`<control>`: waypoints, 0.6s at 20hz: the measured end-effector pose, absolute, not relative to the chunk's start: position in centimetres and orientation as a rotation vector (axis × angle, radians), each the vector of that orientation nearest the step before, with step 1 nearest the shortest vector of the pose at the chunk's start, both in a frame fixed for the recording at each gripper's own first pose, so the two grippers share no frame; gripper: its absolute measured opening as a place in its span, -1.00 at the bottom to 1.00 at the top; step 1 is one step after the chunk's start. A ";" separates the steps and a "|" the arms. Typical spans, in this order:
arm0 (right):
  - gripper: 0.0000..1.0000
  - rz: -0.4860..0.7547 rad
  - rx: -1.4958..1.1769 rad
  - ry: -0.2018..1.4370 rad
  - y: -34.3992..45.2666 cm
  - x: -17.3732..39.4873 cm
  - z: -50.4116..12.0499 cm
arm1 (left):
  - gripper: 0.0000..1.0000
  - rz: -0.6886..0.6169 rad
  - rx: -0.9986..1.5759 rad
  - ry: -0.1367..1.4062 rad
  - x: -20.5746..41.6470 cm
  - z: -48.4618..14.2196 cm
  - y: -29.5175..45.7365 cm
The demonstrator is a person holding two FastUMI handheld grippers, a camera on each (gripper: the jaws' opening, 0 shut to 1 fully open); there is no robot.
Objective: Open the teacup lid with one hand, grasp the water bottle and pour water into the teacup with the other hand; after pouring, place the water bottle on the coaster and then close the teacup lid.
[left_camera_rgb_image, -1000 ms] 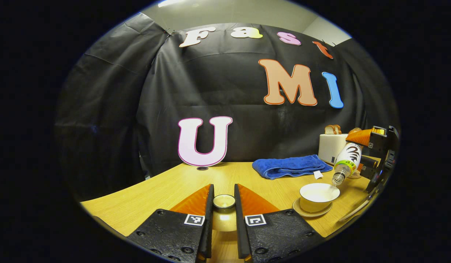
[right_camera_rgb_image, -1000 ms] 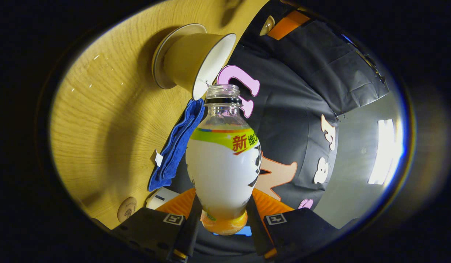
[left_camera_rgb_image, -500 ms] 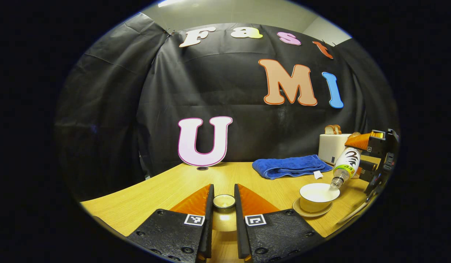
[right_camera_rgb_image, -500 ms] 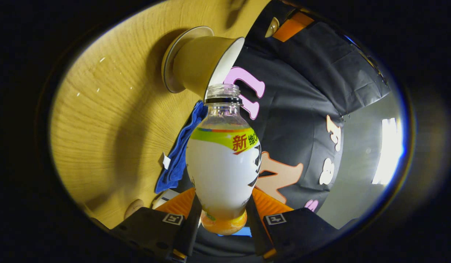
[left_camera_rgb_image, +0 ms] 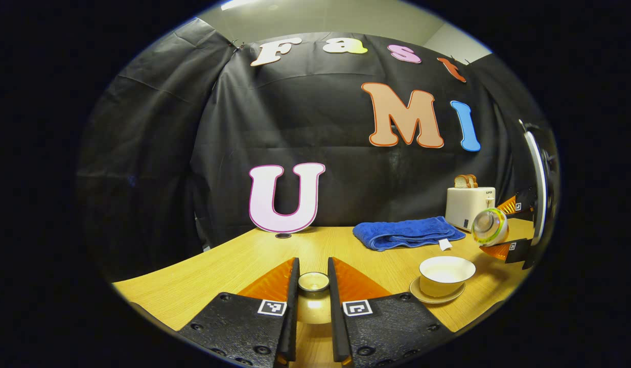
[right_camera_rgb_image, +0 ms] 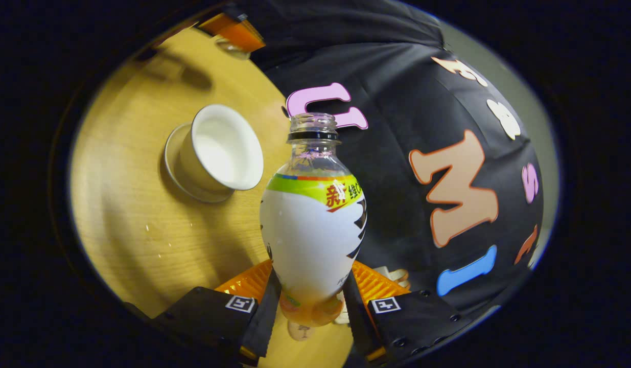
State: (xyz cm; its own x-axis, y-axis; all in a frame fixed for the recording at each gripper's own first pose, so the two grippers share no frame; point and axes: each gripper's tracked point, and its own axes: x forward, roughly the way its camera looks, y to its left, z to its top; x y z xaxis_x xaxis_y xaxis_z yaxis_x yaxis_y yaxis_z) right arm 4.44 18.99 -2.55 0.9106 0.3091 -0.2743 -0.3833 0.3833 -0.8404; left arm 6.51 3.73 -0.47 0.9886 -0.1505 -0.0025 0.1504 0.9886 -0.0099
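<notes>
The white teacup (left_camera_rgb_image: pixel 444 275) stands uncovered on its saucer (left_camera_rgb_image: pixel 420 294) at the right of the wooden table, with white liquid inside. My left gripper (left_camera_rgb_image: pixel 313 270) hovers low over the table's front, shut on the knob of the teacup lid (left_camera_rgb_image: pixel 313 282). The white water bottle (right_camera_rgb_image: pixel 312 225), uncapped, with a green and yellow band, sits between my right gripper's (right_camera_rgb_image: pixel 312 271) fingers. In the left gripper view the bottle (left_camera_rgb_image: pixel 490 226) hangs right of and above the cup, its mouth clear of the rim. The teacup (right_camera_rgb_image: pixel 220 151) lies left of the bottle's neck.
A folded blue towel (left_camera_rgb_image: pixel 406 232) lies behind the cup. A white toaster (left_camera_rgb_image: pixel 467 205) with bread slices stands at the back right. A small round coaster (right_camera_rgb_image: pixel 300 331) peeks out beneath the bottle's base. The left gripper (right_camera_rgb_image: pixel 232 31) is at the table's far side.
The bottle has tipped back up from the cup's rim and pulled away to the right. Pouring has stopped. The left gripper and lid have stayed still.
</notes>
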 end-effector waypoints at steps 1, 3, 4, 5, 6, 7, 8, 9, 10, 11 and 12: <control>0.31 0.450 -1.007 0.100 19.0 4.3 -2.1 | -0.51 -0.151 -0.010 0.003 6.5 -0.5 3.7; 0.29 0.449 -0.860 0.130 18.5 4.4 -1.2 | -0.50 -0.151 -0.009 0.002 6.5 -0.4 3.7; 0.31 0.435 -0.799 0.132 18.1 4.6 -0.5 | -0.50 -0.151 -0.009 0.003 6.5 -0.4 3.7; 0.34 0.414 -0.748 0.128 17.5 4.8 0.3 | -0.50 -0.151 -0.009 0.002 6.5 -0.5 3.7; 0.31 0.394 -0.698 0.127 16.6 4.9 1.2 | -0.50 -0.151 -0.009 0.002 6.5 -0.5 3.7; 0.38 0.376 -0.641 0.129 15.3 5.4 2.0 | -0.50 -0.151 -0.009 0.002 6.5 -0.4 3.7; 0.38 0.361 -0.578 0.138 14.2 5.8 2.4 | -0.50 -0.151 -0.009 0.002 6.5 -0.5 3.7; 0.34 0.349 -0.510 0.148 13.3 6.6 2.7 | -0.50 -0.151 -0.009 0.002 6.5 -0.4 3.7; 0.34 0.338 -0.439 0.158 12.2 7.3 2.8 | -0.50 -0.151 -0.009 0.002 6.5 -0.5 3.8; 0.31 0.339 -0.373 0.170 11.3 7.7 2.8 | -0.50 -0.151 -0.009 0.002 6.5 -0.5 3.7; 0.38 0.338 -0.320 0.185 10.5 8.2 2.6 | -0.50 -0.151 -0.009 0.003 6.5 -0.4 3.8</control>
State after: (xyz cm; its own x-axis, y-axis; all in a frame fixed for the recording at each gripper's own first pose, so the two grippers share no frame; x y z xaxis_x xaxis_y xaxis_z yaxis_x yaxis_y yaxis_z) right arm 8.18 10.48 2.58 0.9273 0.2952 -0.2304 -0.3531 0.8940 -0.2758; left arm 6.50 3.75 -0.44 0.9886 -0.1507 -0.0019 0.1506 0.9885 -0.0092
